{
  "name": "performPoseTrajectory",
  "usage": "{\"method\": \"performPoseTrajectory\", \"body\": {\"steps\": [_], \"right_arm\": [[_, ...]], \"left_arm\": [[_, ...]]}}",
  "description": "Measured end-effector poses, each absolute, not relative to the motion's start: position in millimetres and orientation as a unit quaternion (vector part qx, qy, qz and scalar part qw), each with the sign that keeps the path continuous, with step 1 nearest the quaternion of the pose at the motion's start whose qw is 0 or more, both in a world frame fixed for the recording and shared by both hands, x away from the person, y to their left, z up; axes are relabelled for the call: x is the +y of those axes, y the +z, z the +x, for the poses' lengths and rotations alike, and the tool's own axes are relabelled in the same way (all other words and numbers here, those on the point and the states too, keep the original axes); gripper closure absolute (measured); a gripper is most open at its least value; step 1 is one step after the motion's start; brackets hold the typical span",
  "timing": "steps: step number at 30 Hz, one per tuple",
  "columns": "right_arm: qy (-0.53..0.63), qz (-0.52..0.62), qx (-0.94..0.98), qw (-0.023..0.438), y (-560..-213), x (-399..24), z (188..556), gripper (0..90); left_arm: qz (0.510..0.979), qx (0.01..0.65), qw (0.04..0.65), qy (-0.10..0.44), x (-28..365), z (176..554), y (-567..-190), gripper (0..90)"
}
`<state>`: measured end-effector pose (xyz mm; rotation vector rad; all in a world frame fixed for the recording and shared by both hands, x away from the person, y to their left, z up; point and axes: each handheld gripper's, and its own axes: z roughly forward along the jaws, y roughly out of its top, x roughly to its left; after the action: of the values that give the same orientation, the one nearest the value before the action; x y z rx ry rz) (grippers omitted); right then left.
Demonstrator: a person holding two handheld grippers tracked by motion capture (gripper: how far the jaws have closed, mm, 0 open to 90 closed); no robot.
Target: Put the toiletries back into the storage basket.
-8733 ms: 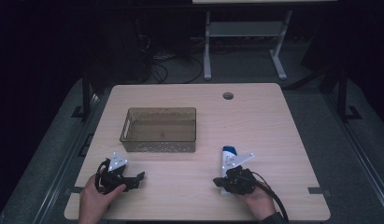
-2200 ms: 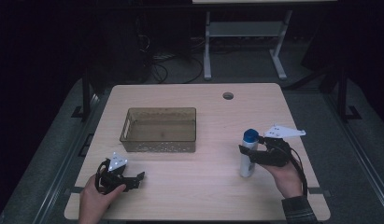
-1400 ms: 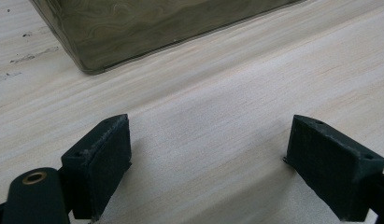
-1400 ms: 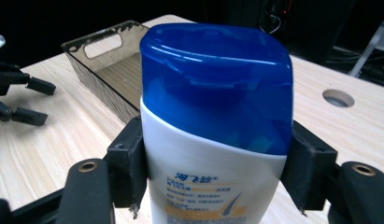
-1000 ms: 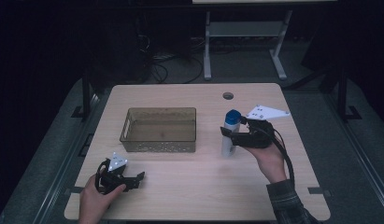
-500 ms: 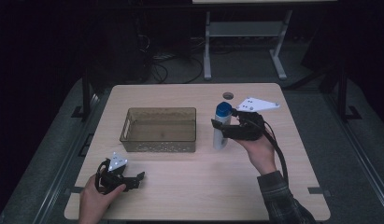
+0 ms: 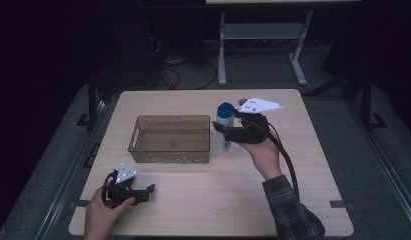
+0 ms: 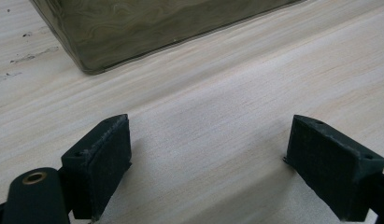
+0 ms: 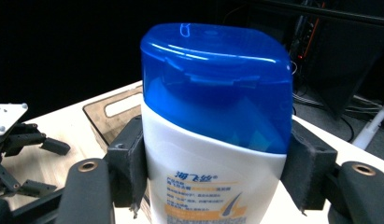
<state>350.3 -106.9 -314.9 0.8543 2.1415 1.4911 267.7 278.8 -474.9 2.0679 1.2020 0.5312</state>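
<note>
Right gripper [image 7: 224,131]: jaws pressed on both sides of the white bottle [image 7: 223,135] – held upright beside the bin [image 7: 170,138].
Right gripper view: blue cap [image 9: 217,79], printed label up close.
Left gripper [image 8: 208,172]: jaws wide apart, nothing between – resting on the table [image 8: 227,93].

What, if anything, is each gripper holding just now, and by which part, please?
The right gripper clamps the white bottle just below its blue cap; the left gripper holds nothing.

White plastic bottle with blue flip cap [image 9: 213,140]: blue Chinese characters "海飞丝" printed on its front label, just below the cap. An orange band with small white print sits under the characters, too small to read.
</note>
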Motion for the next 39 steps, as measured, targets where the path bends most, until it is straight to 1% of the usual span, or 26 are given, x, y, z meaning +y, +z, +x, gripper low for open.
{"method": "performPoseTrajectory", "body": {"steps": [19, 39], "right_arm": [[0.545, 0.290, 0.765, 0.185, -316.3, -68.8, 370.1, 33.4], [0.542, 0.292, 0.769, 0.171, -335.4, -44.5, 386.6, 33.4]], "left_arm": [[0.793, 0.462, 0.340, 0.204, 278.7, 267.7, -475.1, 12.9], [0.795, 0.460, 0.339, 0.203, 278.7, 267.4, -475.0, 12.9]]}}
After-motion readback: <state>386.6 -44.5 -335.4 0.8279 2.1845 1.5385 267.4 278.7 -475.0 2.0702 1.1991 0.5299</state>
